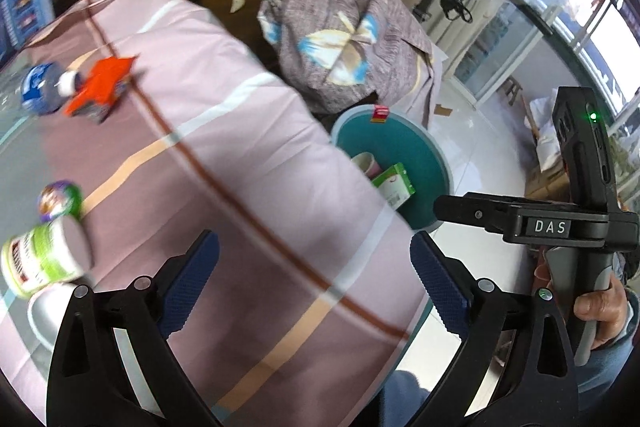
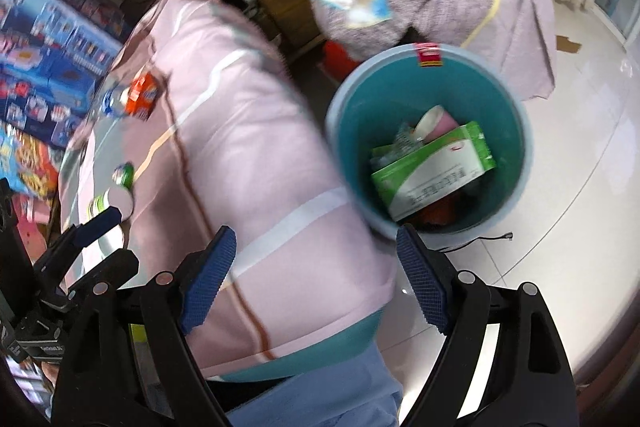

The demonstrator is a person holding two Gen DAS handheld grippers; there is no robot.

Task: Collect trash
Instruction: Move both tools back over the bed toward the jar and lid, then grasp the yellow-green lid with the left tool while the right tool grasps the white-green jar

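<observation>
A teal bin (image 2: 352,131) stands on the floor beside the table and holds a green-and-white box (image 2: 432,171) and a pink paper cup (image 2: 436,123). My right gripper (image 2: 316,267) hovers open over the table's corner next to the bin, with nothing between its blue pads. On the pink striped tablecloth (image 1: 224,131) lie a blue-labelled water bottle (image 1: 40,89), an orange carton (image 1: 102,87), a small purple-and-green cup (image 1: 60,201) and a green-labelled can (image 1: 44,259). My left gripper (image 1: 316,267) is open and empty above the cloth, with the can at its left.
A fabric-covered mound (image 1: 344,47) sits behind the bin (image 1: 400,139). A hand (image 1: 600,303) holds the black body of the other gripper (image 1: 552,227) at the right. Stacked colourful boxes (image 2: 44,67) line the far side. White tiled floor (image 2: 580,147) lies to the right of the bin.
</observation>
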